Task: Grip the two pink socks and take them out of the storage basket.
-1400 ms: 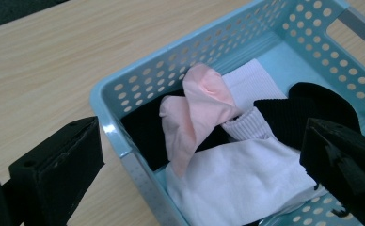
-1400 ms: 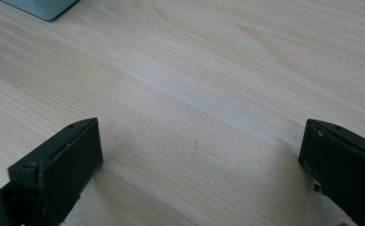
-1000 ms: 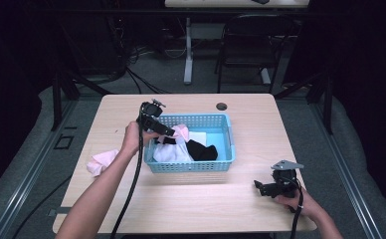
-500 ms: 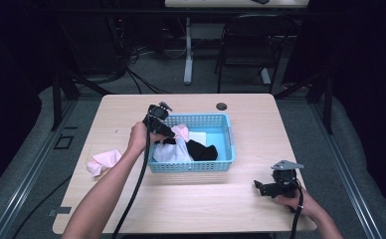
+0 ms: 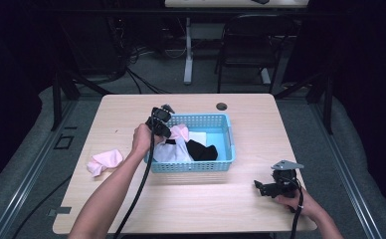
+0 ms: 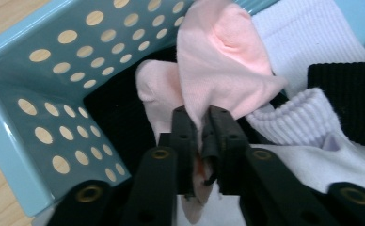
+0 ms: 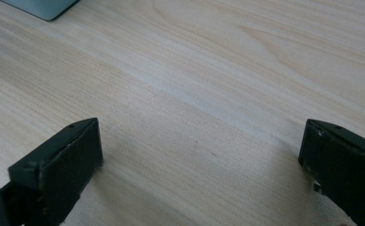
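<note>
A light blue perforated basket (image 5: 231,149) stands mid-table with pink, white and black socks in it. My left gripper (image 6: 200,127) reaches into the basket's left end (image 5: 165,130); its jaws have just been closing and are now shut on a pink sock (image 6: 218,61), pinching a fold of it above a white ribbed sock (image 6: 303,113) and black fabric (image 6: 350,89). A second pink sock (image 5: 104,160) lies on the table left of the basket. My right gripper (image 7: 202,160) rests low over bare wood near the front right corner (image 5: 268,188), jaws wide open with nothing between them.
The basket's inner corner wall (image 6: 44,117) is close on the left of my left jaws. A small dark round disc (image 5: 222,106) sits in the tabletop behind the basket. Cables trail from both grippers toward the front edge. A chair (image 5: 250,45) stands beyond the table.
My left gripper has dipped down into the basket's left end and shut on the pink sock. The right hand has kept still.
</note>
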The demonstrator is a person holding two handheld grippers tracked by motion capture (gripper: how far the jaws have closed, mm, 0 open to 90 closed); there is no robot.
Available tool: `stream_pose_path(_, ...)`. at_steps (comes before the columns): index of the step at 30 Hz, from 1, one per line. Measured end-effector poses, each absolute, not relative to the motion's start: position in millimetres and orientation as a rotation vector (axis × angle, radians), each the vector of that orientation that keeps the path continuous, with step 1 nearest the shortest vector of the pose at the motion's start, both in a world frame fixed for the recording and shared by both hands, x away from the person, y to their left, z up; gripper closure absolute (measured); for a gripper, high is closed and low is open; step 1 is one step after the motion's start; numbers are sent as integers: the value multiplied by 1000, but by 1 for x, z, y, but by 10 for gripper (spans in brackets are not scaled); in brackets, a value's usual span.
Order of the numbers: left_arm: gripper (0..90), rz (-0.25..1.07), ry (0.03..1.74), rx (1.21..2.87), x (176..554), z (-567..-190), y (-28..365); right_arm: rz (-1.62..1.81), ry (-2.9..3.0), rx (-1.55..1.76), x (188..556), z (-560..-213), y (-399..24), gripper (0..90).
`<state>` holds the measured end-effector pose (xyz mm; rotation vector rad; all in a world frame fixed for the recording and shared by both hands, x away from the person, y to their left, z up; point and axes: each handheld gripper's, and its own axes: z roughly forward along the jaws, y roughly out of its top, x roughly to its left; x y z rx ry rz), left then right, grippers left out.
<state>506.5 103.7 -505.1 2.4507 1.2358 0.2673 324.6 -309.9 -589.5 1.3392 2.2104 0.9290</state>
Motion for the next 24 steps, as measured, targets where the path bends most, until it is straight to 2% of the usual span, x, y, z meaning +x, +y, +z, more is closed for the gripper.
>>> stream_pose_path(12,859,216,1120,2458,492,-477,109,929,2210,1339,325,-589,-310,0)
stream_pose_path(24,858,194,965,2513,478,-415,118,922,2213,1337,324,-589,-310,0)
